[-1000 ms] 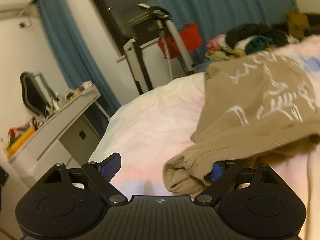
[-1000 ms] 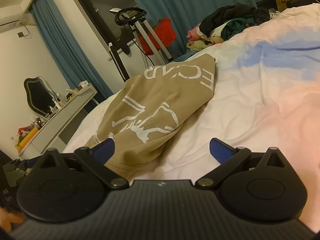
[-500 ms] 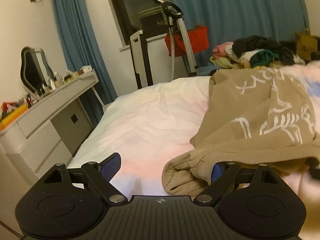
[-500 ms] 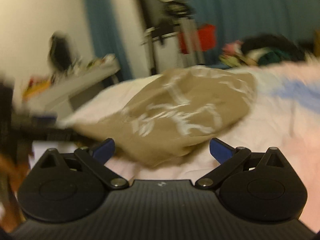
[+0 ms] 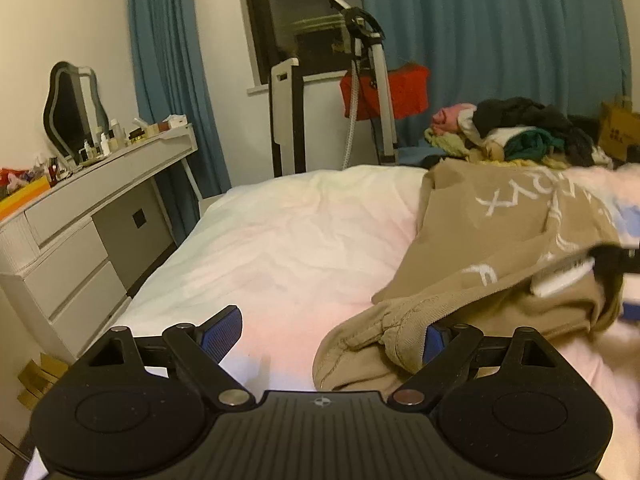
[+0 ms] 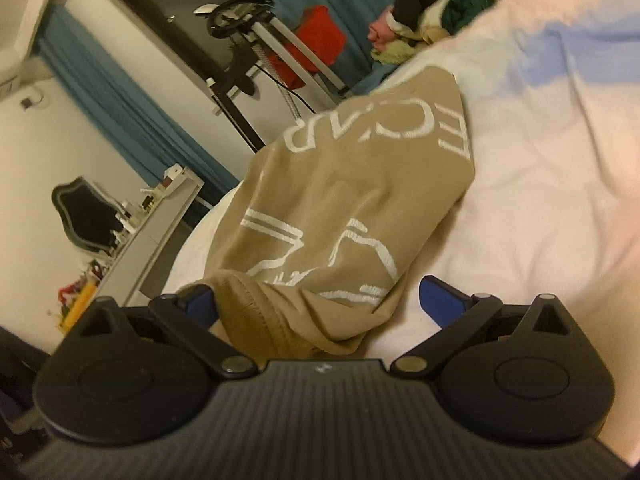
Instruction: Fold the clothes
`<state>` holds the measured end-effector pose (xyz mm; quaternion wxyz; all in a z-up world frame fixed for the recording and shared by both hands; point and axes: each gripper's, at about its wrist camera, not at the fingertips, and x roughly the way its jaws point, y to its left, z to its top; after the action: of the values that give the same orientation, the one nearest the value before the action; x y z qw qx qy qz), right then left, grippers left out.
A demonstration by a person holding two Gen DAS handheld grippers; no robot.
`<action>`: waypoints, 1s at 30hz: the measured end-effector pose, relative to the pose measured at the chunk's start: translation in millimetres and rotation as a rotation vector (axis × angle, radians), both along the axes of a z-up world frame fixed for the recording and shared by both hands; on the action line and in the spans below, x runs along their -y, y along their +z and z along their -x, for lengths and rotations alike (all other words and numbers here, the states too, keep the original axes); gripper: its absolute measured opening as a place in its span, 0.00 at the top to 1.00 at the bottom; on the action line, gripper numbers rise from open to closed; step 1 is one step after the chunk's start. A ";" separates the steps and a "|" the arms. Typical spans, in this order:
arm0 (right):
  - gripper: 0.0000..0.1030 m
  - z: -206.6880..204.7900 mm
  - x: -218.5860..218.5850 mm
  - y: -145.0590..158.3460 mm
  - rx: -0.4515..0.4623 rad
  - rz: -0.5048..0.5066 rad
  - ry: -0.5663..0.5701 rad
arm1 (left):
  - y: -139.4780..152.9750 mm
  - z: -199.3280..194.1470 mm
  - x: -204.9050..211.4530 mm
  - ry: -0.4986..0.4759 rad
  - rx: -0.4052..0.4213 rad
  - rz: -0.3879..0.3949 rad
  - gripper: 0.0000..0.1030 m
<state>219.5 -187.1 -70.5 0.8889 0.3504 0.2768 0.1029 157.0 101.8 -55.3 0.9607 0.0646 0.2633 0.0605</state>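
Cloth edges sit inside both spread claws: left claw [image 5: 332,336] and right claw [image 6: 320,300] should bite the tan shirt's [image 6: 340,208] hem at six o'clock, then lift evenly.

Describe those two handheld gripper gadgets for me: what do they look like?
Both look alike. The left gripper and the right gripper each have a matte black, ribbed body with a small round emblem, two round black discs at the sides, black linkage arms on silver pivot pins, and two fingers with blue textured pads. No cables or sleeves show.
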 end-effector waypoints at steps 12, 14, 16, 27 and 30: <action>0.00 17.4 -18.9 7.2 -0.055 0.220 -0.007 | 1.2 -8.3 -1.9 0.110 0.081 -0.005 0.14; 0.00 21.9 -30.2 8.1 -0.047 0.341 -0.003 | 5.9 -2.6 3.4 0.124 0.131 -0.061 0.14; 0.00 26.2 -41.7 8.8 -0.040 0.465 0.001 | 13.5 6.6 8.7 0.128 0.195 -0.103 0.14; 0.00 97.1 -16.8 92.0 0.308 0.576 -0.404 | 67.2 80.6 40.1 0.059 0.562 -0.063 0.09; 0.00 113.7 -19.4 115.3 0.398 0.713 -0.478 | 64.3 83.6 49.8 0.042 0.530 -0.053 0.09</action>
<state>105.7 -167.8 44.8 0.9882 0.0508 0.0308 -0.1410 73.4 52.0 9.0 0.9926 0.0659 0.0024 0.1020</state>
